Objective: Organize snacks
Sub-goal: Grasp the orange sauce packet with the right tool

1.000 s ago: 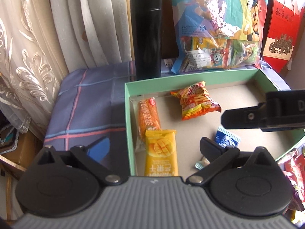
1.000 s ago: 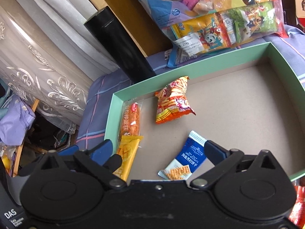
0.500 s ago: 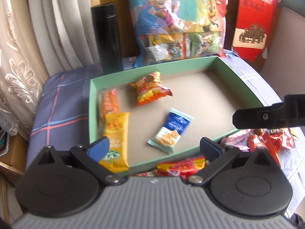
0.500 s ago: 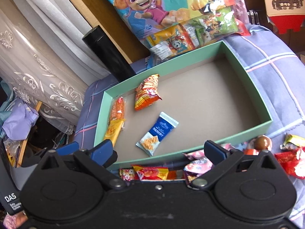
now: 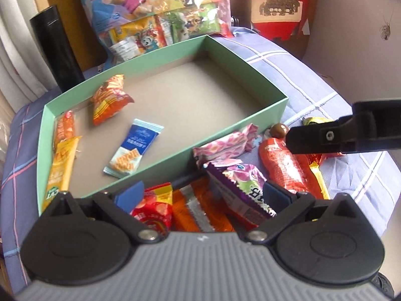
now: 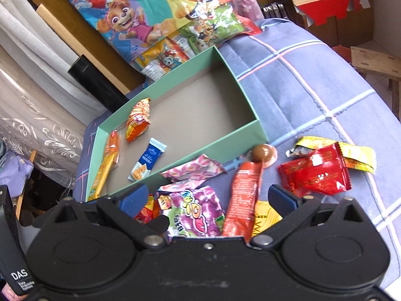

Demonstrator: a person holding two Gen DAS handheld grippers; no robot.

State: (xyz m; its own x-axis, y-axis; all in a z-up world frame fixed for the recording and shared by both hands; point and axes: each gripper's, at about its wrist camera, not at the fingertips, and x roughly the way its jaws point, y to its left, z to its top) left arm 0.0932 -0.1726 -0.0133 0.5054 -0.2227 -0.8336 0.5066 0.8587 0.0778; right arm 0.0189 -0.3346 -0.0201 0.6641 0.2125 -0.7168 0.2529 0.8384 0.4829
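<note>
Four snacks lie in the green box (image 5: 255,115) now: an orange crinkled packet (image 5: 110,99), a blue cracker packet (image 5: 134,148), and along the left wall an orange bar (image 5: 64,128) with a yellow mango bar (image 5: 60,165) below it. A second ago I was close over the box floor with both tools, the blue packet between my right fingers; since then both have pulled back and up, and the blue packet stays flat on the cardboard. My left gripper (image 5: 203,195) stands wide and holds nothing. My right gripper (image 6: 208,198) is likewise wide and empty. The retreat has brought the loose pile on the plaid cloth (image 6: 313,80) into view, just outside the box's near wall: a purple grape-candy bag (image 6: 193,210), a pink wrapper (image 6: 193,168), a long orange-red stick pack (image 6: 244,195), a brown ball (image 6: 262,153), a red foil packet (image 6: 315,175). Behind the box, the black flask (image 5: 56,50) and the cartoon-dog bag (image 5: 160,12) stand as before.
</note>
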